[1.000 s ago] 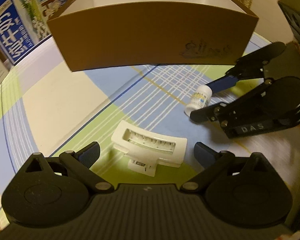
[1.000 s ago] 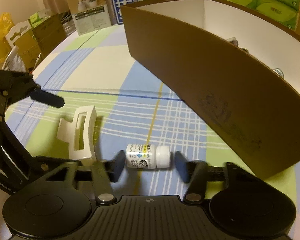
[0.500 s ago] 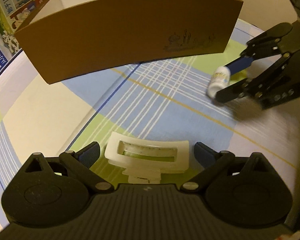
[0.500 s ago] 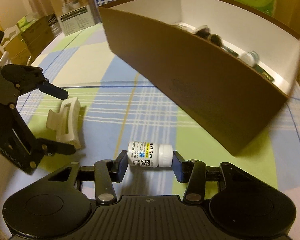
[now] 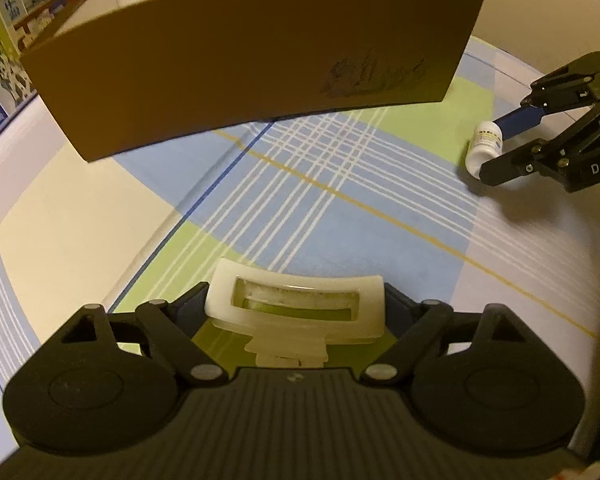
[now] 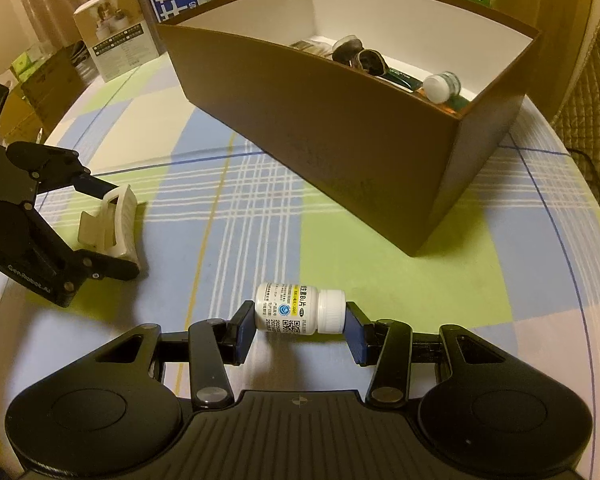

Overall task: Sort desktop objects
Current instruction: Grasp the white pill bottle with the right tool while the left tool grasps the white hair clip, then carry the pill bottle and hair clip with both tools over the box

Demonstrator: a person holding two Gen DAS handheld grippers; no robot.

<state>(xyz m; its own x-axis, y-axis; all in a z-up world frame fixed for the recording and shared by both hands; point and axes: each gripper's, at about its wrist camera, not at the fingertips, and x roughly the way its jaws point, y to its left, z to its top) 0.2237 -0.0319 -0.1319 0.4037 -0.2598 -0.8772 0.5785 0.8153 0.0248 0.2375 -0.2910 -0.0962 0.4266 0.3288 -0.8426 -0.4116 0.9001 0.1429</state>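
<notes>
My left gripper (image 5: 296, 304) is shut on a cream hair claw clip (image 5: 296, 300), held just above the checked tablecloth; it also shows in the right wrist view (image 6: 112, 220). My right gripper (image 6: 300, 326) is shut on a small white pill bottle (image 6: 296, 314), gripped end to end and lifted off the cloth; the bottle also shows in the left wrist view (image 5: 485, 148). The brown cardboard box (image 6: 340, 128) stands beyond both grippers and holds sunglasses (image 6: 364, 60) and a small bottle (image 6: 440, 86).
The box's brown wall (image 5: 240, 68) fills the far side in the left wrist view. Cartons and boxes (image 6: 116, 40) stand beyond the table's far left edge. A woven chair back (image 6: 592, 128) is at the right.
My left gripper closed on the claw clip, which was lying free between open fingers. My right gripper closed on the pill bottle and raised it, moving right and away from the left gripper.
</notes>
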